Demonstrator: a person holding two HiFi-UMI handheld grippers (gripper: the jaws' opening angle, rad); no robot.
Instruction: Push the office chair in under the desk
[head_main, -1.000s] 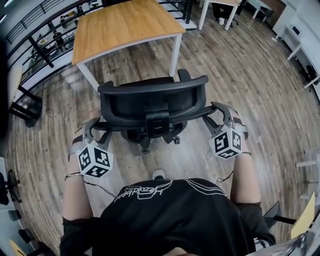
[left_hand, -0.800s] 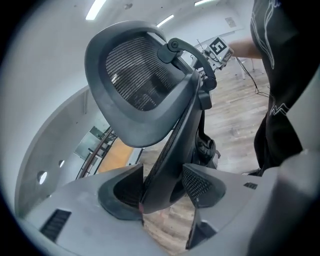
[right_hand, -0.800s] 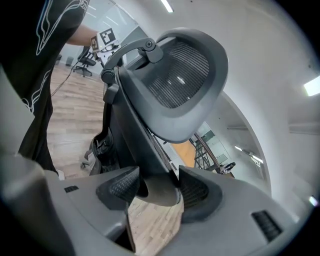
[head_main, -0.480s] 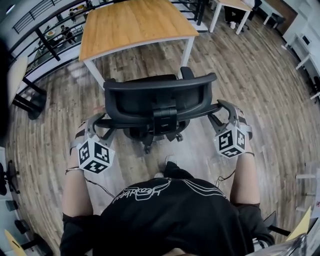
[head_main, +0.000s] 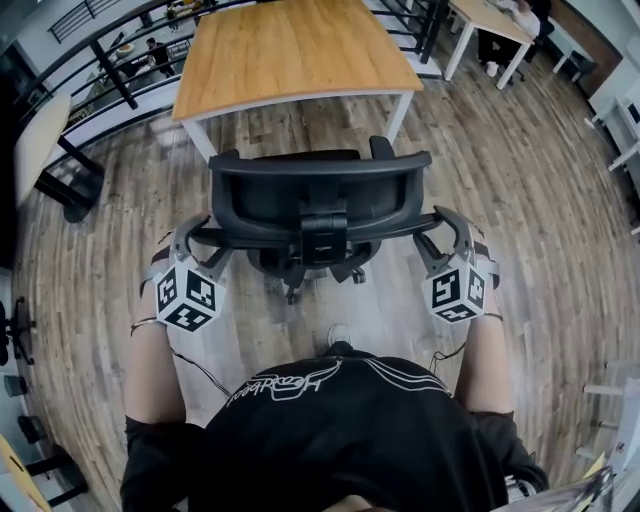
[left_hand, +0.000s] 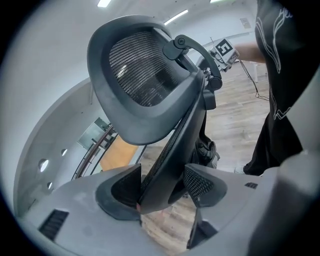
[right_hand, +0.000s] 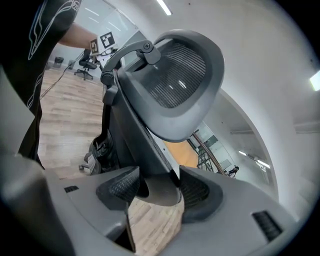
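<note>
The black mesh office chair (head_main: 310, 195) stands just in front of me, its back toward me and its seat facing the wooden desk (head_main: 290, 50) with white legs. My left gripper (head_main: 197, 240) clasps the left edge of the backrest (left_hand: 145, 70); its jaws are opening, with the backrest rim still between the pads (left_hand: 200, 182). On the other side, my right gripper (head_main: 443, 230) is shut on the right edge of the backrest (right_hand: 175, 85), the rim pinched between its pads (right_hand: 120, 186). The chair's base is mostly hidden under the seat.
A black railing (head_main: 110, 70) runs behind the desk at the upper left. A dark table base (head_main: 70, 195) stands at the left, and more white-legged desks (head_main: 490, 25) at the upper right. My shoe (head_main: 338, 335) is on the wood floor behind the chair.
The chair and both grippers have moved forward toward the desk, which now sits closer and more centred ahead. Both grippers stay on the backrest edges.
</note>
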